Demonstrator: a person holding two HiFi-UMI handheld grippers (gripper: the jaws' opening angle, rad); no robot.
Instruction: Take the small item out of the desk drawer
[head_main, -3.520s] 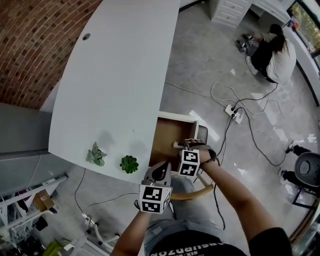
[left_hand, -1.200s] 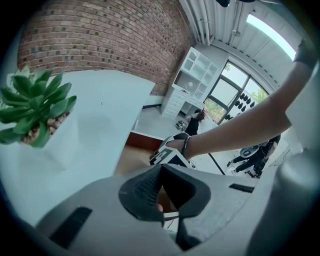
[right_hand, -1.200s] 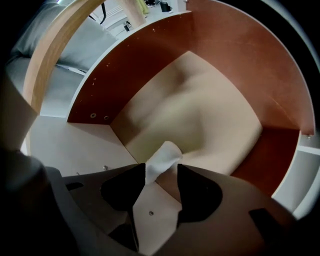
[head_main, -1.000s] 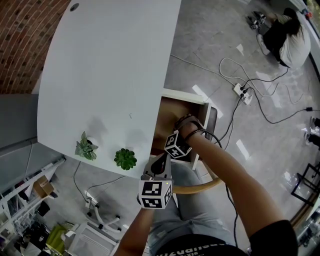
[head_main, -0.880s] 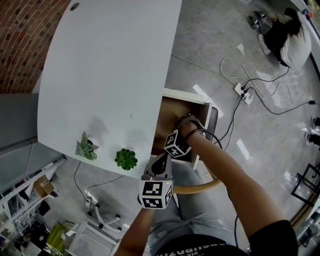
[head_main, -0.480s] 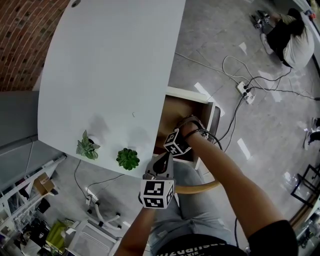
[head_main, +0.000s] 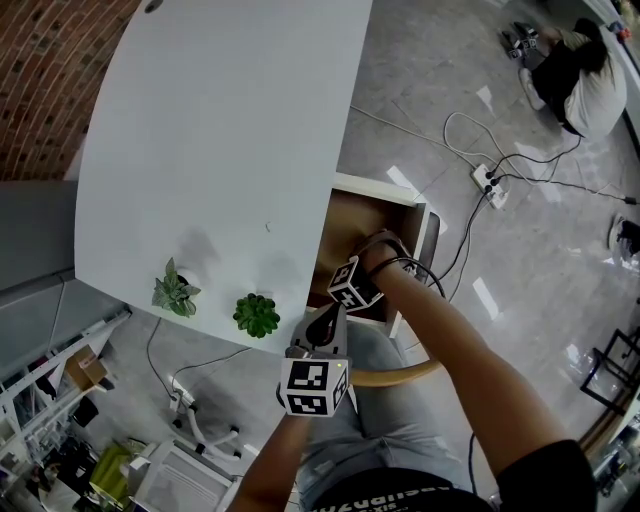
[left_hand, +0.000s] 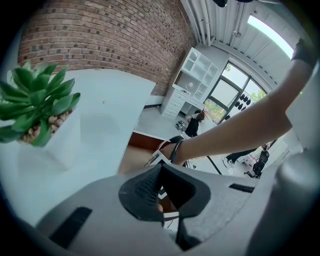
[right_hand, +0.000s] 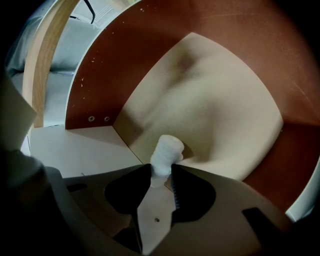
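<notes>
Since the first look, the right gripper (right_hand: 161, 172) has gone from above the drawer's near edge down into the open drawer (head_main: 372, 188), and the head camera has swung a little, sliding the white desk (head_main: 220, 130) over in the picture. The left gripper (left_hand: 160, 169) sits where it was, near the desk's edge by the small succulent (head_main: 256, 315). The right jaws have just been closing, with the small white item (right_hand: 166, 150) between them.

From above you get only the layout: the drawer pulled out from under the desk, the person's forearm (head_main: 450, 350) reaching into it, the marker cube blocking the jaws, and no sign of the item at all. The right gripper view fills that in. There the jaw tips are clamped on the item's lower part from both sides, inside the drawer, over its pale floor (right_hand: 215, 100) and close to a corner of the reddish-brown walls. The left gripper view adds that its dark pads are pressed together with nothing between them, with the succulent looming at the left and the reaching arm crossing behind.

The item is white and rough-surfaced, with a narrow stem widening to a rounded, blunt head. It stands nearly upright, leaning slightly right.
</notes>
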